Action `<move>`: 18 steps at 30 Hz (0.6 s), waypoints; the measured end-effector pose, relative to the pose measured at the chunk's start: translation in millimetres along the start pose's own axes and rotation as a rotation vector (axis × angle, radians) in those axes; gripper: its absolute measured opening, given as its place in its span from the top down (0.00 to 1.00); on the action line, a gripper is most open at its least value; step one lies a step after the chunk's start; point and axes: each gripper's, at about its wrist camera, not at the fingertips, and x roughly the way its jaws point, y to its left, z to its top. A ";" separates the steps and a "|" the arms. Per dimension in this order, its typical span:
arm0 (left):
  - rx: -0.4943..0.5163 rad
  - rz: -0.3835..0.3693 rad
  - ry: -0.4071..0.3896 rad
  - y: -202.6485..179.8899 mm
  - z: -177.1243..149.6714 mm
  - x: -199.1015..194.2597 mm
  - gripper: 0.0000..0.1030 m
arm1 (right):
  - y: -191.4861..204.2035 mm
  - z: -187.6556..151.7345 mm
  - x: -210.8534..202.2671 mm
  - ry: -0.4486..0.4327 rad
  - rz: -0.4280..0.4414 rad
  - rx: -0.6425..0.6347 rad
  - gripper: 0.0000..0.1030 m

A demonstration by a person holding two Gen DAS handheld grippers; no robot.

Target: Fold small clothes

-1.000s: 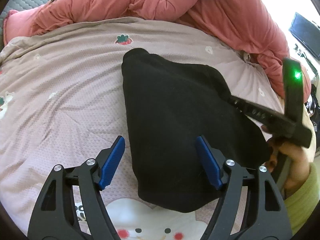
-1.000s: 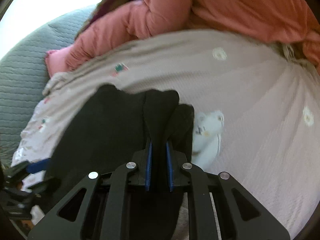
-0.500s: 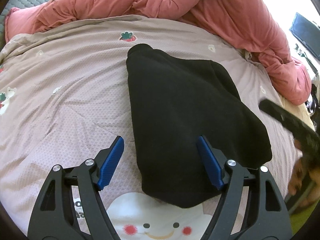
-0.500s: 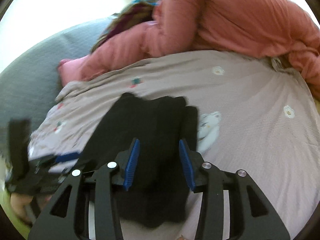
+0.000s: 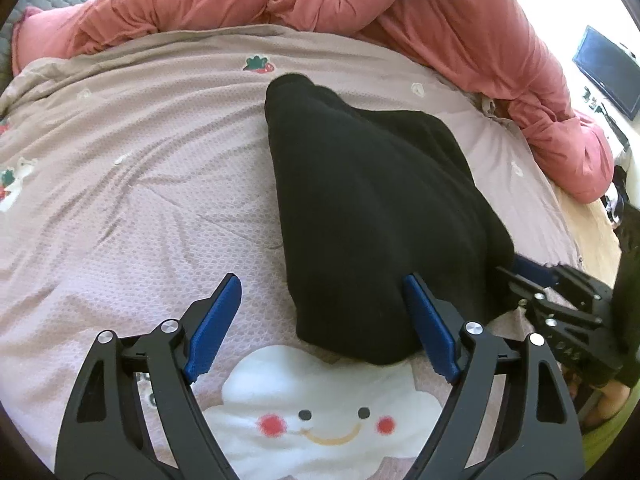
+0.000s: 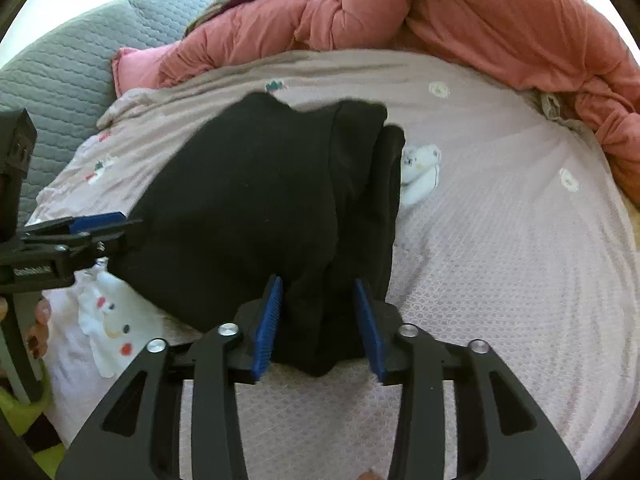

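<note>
Left wrist view: the left gripper (image 5: 320, 316) has its jaws released, and the black garment (image 5: 372, 208) lies on the bed (image 5: 120, 200), its long axis running toward 11 o'clock.

Right wrist view: the right gripper (image 6: 320, 322), jaws parted, straddles the garment's near corner at 12 o'clock, so it is the nearer one.

A home bedroom — a bed (image 5: 120, 168) under a pinkish cartoon-print sheet, a bunched salmon duvet (image 5: 460, 20) along its far edge, a grey quilted headboard (image 6: 60, 76), a dark screen (image 5: 606, 72) beyond.
</note>
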 end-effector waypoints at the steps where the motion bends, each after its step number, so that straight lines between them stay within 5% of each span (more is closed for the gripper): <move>1: -0.004 -0.004 -0.005 1.9 -0.8 -3.6 0.26 | -0.5 0.8 -6.8 -0.020 -0.005 0.008 0.56; 9: -0.009 0.006 -0.035 6.3 -7.3 -24.5 0.25 | 3.2 4.2 -55.1 -0.150 -0.018 0.043 0.22; 11: -0.013 0.014 -0.042 8.3 -8.6 -30.6 0.15 | 7.7 5.4 -67.8 -0.185 -0.030 0.037 0.10; 18: -0.020 0.032 -0.098 16.3 -17.8 -65.7 0.09 | 24.5 1.3 -98.2 -0.252 -0.094 0.009 0.05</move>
